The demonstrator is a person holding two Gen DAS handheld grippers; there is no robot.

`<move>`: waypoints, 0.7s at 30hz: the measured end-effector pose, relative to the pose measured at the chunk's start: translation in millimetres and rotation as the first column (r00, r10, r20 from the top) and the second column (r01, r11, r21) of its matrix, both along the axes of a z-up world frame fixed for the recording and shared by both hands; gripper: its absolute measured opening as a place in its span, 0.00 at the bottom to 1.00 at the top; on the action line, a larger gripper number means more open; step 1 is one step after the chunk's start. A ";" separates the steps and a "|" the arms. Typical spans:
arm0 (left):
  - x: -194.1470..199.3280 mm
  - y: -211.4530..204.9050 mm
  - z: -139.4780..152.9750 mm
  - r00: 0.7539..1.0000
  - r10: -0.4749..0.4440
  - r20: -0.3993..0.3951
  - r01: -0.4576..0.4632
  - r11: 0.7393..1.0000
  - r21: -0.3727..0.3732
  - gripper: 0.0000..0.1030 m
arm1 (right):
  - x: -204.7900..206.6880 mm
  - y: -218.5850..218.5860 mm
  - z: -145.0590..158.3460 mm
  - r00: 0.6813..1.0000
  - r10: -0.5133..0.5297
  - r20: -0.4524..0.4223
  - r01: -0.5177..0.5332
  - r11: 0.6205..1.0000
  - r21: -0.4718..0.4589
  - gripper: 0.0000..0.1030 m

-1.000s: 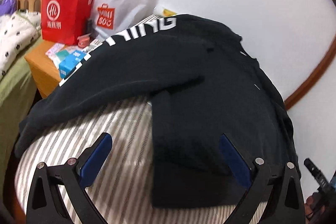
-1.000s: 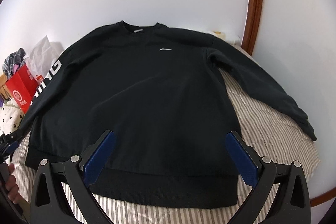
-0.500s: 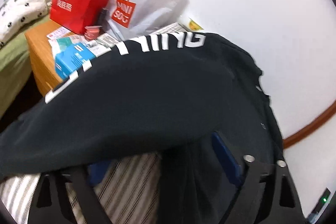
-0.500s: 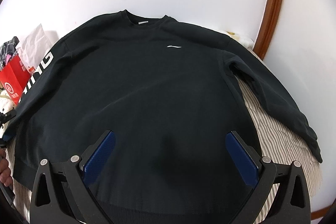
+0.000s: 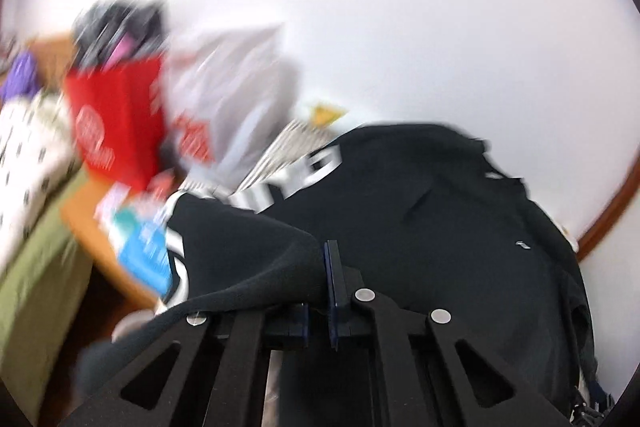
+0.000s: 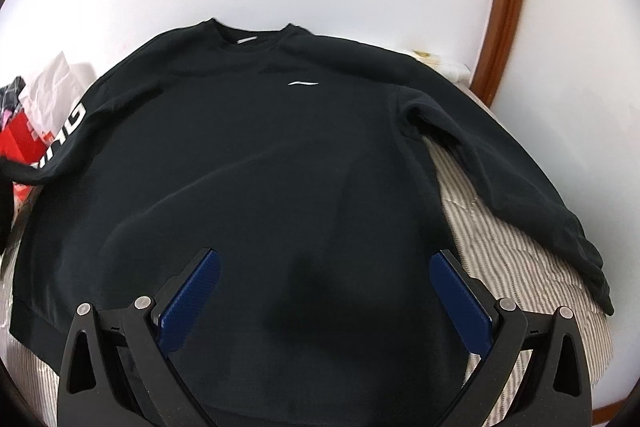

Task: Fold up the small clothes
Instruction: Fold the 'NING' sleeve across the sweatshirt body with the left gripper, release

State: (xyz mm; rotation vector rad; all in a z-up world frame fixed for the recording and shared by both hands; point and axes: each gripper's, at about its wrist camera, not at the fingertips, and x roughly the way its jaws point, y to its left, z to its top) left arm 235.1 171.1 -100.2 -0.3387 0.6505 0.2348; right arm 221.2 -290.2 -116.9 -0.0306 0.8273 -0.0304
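Your left hand-held gripper [image 5: 330, 291] is clamped on the lettered sleeve [image 5: 248, 239] of the black sweatshirt [image 6: 280, 155], which lies flat on the striped bed [image 6: 504, 251]. Carry the sleeve across the chest, keeping it taut. Your right hand-held gripper [image 6: 326, 291] hangs open, empty, at lower centre.
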 end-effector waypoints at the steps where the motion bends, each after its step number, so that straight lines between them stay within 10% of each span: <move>1: 9.8 -17.2 14.2 0.999 -0.039 0.023 0.038 0.999 0.030 0.06 | -1.2 -4.4 0.4 1.000 -0.004 0.003 0.004 1.000 -0.001 1.00; 9: 81.1 -154.2 45.3 0.943 -0.331 0.027 0.323 0.934 0.151 0.06 | -10.9 -39.1 4.8 0.999 -0.043 0.021 0.043 0.999 0.018 1.00; 15: 113.4 -243.3 3.6 0.878 -0.469 -0.090 0.478 0.865 0.155 0.06 | -22.5 -60.1 -3.7 0.997 -0.082 -0.007 0.082 0.997 0.000 1.00; 21: 118.7 -271.6 -34.4 0.849 -0.499 -0.173 0.518 0.851 0.088 0.10 | -33.3 -76.4 -11.6 0.994 -0.104 -0.036 0.104 0.994 -0.021 1.00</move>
